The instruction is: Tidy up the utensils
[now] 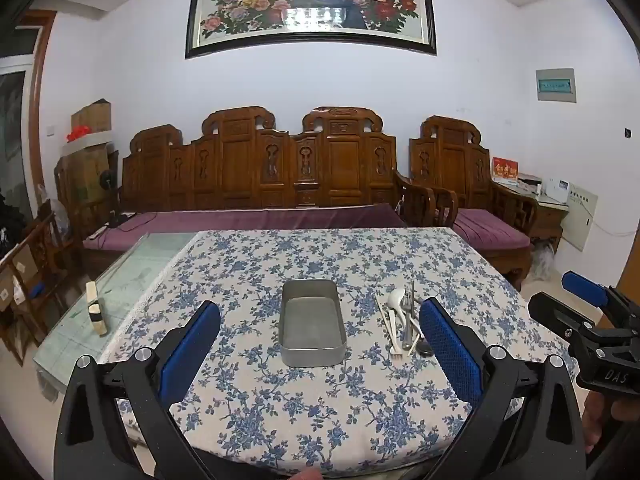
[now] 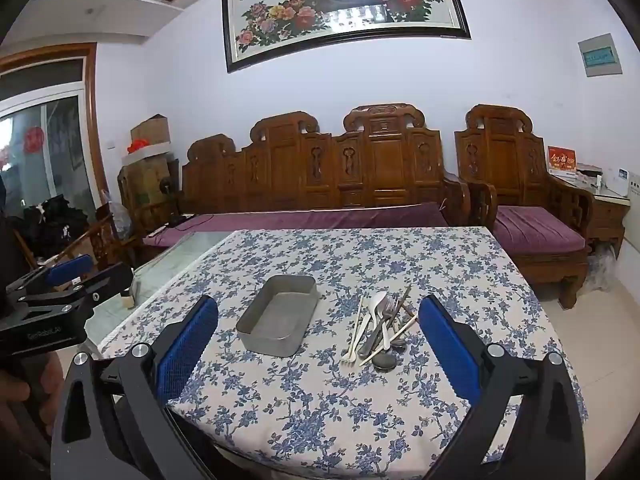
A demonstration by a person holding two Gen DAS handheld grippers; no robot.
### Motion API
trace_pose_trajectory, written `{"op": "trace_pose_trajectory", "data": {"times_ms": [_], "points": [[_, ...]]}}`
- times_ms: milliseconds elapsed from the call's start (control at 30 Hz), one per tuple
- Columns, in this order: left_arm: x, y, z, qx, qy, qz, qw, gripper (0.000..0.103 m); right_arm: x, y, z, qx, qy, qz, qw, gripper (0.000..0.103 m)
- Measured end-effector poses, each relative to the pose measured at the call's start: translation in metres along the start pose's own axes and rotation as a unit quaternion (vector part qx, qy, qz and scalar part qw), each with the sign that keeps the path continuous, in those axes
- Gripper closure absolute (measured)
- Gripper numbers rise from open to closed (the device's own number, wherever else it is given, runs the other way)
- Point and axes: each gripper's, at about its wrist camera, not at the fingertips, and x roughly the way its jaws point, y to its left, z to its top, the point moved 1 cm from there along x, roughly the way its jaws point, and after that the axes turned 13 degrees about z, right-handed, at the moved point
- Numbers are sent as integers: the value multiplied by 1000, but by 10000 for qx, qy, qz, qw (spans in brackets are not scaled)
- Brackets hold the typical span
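Table (image 1: 280, 420) covered by blue-and-white floral tablecloth (image 2: 320, 412), glass top exposed along left edge. Empty rectangular metal tin (image 1: 313, 322) near centre. Just right of it, apart, loose pile of utensils (image 2: 380, 330): white plastic fork, spoons, metal fork, chopsticks, overlapping. Small cream-coloured block (image 1: 96, 308) on exposed glass.

Matt metal tray (image 1: 313, 346), cloth tablecloth (image 1: 280, 408)
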Motion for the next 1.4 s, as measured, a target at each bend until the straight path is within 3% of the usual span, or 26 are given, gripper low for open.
{"op": "trace_pose_trajectory", "data": {"times_ms": [1400], "points": [[-8, -2, 4, 37, -96, -66, 9999, 6, -3, 0, 3, 11, -31, 13, 10000, 2]]}}
